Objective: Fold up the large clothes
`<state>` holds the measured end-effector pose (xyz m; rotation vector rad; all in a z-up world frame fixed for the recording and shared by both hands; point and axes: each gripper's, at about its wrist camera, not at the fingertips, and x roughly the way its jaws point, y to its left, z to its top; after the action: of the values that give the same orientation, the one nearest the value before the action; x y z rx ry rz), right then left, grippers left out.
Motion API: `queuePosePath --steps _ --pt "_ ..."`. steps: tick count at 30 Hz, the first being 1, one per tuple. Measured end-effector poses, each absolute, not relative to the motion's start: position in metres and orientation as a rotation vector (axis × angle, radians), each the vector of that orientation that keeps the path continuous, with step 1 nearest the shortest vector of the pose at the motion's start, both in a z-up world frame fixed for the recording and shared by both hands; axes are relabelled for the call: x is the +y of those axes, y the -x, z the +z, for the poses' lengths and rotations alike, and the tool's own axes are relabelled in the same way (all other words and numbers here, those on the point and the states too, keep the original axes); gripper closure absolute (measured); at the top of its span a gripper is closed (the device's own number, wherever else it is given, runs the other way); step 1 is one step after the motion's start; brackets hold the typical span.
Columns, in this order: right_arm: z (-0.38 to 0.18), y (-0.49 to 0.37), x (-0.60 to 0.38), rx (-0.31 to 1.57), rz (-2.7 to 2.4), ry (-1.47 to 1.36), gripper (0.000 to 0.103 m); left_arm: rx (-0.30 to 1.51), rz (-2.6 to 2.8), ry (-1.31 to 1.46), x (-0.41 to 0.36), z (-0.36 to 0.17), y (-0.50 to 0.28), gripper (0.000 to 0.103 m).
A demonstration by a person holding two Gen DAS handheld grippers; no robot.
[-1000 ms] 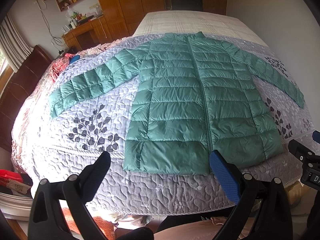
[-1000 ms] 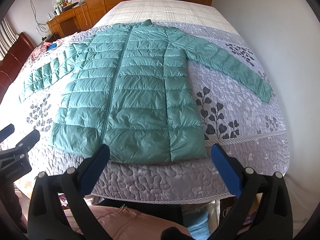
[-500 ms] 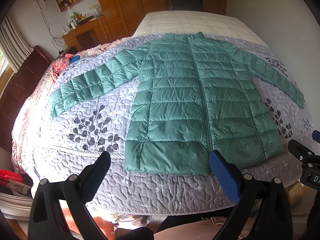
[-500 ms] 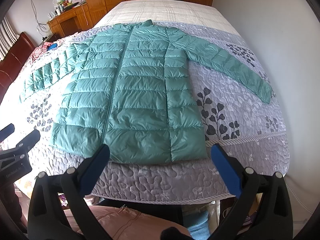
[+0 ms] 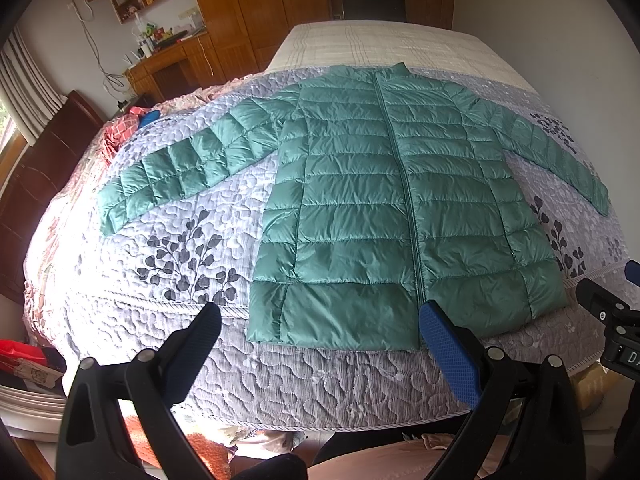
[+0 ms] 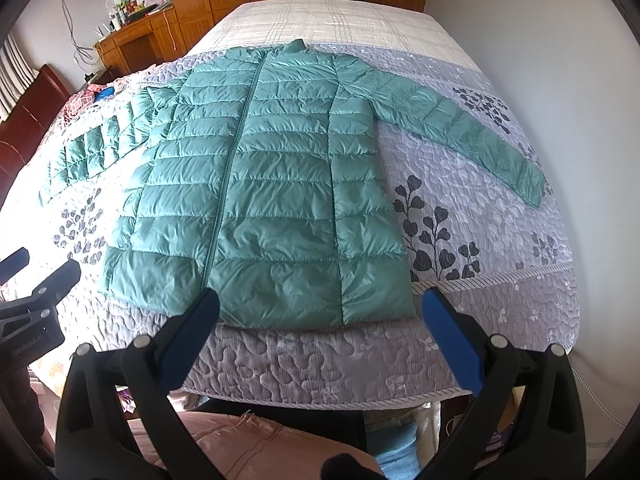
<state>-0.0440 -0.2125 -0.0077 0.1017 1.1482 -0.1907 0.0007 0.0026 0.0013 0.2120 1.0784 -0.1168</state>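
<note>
Left wrist view: green jacket [image 5: 384, 208] flat, zipped, sleeves out on quilted bed [image 5: 180, 240], ready for folding. Left gripper [image 5: 320, 332] spread, empty, near hem. Right gripper [image 6: 320, 312] likewise spread, empty.

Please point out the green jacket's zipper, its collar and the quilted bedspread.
zipper [image 5: 402, 184], left wrist view, middle of its length.
collar [image 6: 298, 45], right wrist view, top edge.
quilted bedspread [image 6: 480, 240], right wrist view, bare part.

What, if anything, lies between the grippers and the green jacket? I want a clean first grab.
Nothing visible: only bare quilt separates the open left gripper and right gripper from the jacket hem.
</note>
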Motion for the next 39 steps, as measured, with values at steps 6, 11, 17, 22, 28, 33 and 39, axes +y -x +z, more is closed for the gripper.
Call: queuePosePath --steps 6,11,17,22,28,33,39 --pt "-0.008 0.043 -0.212 1.150 -0.191 -0.102 0.003 1.079 -0.117 -0.213 0.002 0.001 -0.001 0.004" --pt "-0.009 0.042 -0.212 1.149 -0.190 -0.102 0.003 1.078 -0.116 -0.214 0.002 0.003 -0.001 0.004" --pt "-0.009 0.042 -0.215 1.147 -0.187 -0.102 0.003 1.079 -0.115 -0.215 0.002 0.003 0.000 0.004" --pt "-0.012 0.038 -0.214 1.149 -0.162 -0.125 0.003 1.083 -0.138 -0.197 0.003 -0.006 -0.007 0.004" --pt "-0.041 0.031 -0.242 1.182 -0.121 -0.190 0.003 1.097 -0.189 -0.153 -0.006 -0.016 -0.024 0.004" --pt "-0.044 0.028 -0.310 1.105 -0.222 -0.274 0.003 1.019 -0.176 -0.158 -0.031 -0.016 -0.050 0.004" --pt "-0.045 0.021 -0.436 1.031 -0.402 -0.381 0.003 0.938 -0.210 -0.090 -0.083 -0.014 -0.103 0.004"
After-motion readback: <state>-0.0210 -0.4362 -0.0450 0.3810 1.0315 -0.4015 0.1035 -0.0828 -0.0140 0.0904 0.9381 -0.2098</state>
